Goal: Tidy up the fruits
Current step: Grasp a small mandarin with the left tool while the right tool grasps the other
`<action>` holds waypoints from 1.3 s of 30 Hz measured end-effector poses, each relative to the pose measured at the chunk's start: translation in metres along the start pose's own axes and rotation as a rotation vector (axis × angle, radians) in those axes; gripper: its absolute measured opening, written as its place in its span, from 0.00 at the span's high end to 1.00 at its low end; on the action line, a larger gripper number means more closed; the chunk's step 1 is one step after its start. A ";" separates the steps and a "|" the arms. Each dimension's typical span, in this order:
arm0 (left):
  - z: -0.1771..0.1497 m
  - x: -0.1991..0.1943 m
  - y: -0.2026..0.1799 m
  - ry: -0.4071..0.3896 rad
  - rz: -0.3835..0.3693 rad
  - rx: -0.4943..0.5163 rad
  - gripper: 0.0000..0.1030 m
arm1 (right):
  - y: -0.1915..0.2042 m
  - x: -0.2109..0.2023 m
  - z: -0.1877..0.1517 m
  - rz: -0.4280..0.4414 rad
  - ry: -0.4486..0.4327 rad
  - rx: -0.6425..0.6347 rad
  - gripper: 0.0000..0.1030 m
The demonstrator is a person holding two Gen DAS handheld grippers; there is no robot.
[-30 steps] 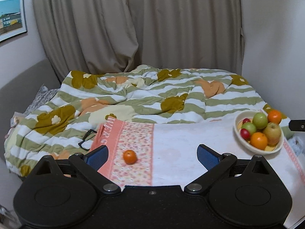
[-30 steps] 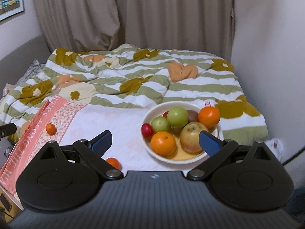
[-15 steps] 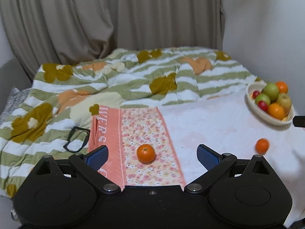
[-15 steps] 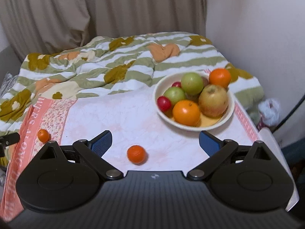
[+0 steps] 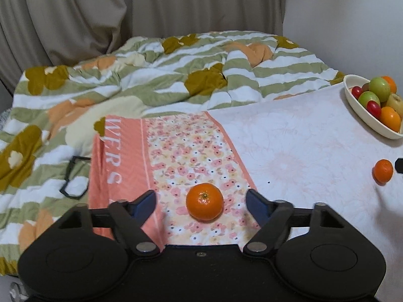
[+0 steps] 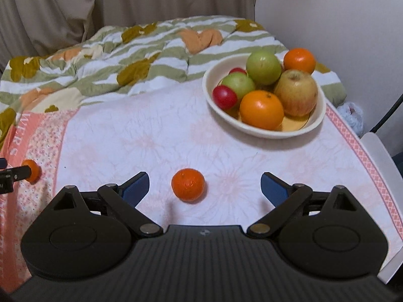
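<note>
A small mandarin [image 5: 204,204] lies on the floral cloth between the open fingers of my left gripper [image 5: 201,202], untouched. A second mandarin [image 6: 188,185] lies on the white cloth between the open fingers of my right gripper [image 6: 204,188], nearer the left finger; it also shows in the left wrist view [image 5: 382,171]. The first mandarin shows at the left edge of the right wrist view [image 6: 32,173], partly behind a left fingertip. A cream bowl [image 6: 254,128] holds apples, oranges and small red fruits; it also shows in the left wrist view [image 5: 362,115].
The cloth lies over a table against a bed with a striped flower duvet [image 5: 176,75]. Black glasses [image 5: 73,176] lie on the duvet left of the cloth. A wall stands on the right, curtains behind. A white chair edge [image 6: 380,151] shows at right.
Both grippers have moved forward and down toward the table. Each mandarin now sits larger and between its gripper's fingers. The left fingers have narrowed a little.
</note>
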State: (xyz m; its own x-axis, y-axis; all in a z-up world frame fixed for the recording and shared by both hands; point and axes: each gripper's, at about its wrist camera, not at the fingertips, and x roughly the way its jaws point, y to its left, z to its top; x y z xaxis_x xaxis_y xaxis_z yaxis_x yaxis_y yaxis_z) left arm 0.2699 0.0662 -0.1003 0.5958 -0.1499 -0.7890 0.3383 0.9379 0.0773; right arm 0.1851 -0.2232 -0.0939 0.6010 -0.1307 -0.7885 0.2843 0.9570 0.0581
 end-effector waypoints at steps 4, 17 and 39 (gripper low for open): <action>0.000 0.012 0.001 0.026 -0.004 -0.016 0.38 | -0.001 0.011 0.000 0.015 0.015 0.008 0.00; -0.004 0.026 0.005 0.056 -0.043 -0.031 0.60 | 0.016 0.034 0.000 0.054 0.066 -0.052 0.18; -0.020 -0.018 -0.007 0.003 -0.081 -0.037 0.60 | 0.015 0.018 -0.007 0.036 0.042 -0.090 0.50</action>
State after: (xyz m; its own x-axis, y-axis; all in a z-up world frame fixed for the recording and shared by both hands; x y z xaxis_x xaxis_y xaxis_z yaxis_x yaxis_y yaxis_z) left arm 0.2424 0.0689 -0.0984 0.5654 -0.2250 -0.7936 0.3582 0.9336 -0.0095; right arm 0.1945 -0.2098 -0.1116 0.5771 -0.0868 -0.8120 0.1937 0.9805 0.0328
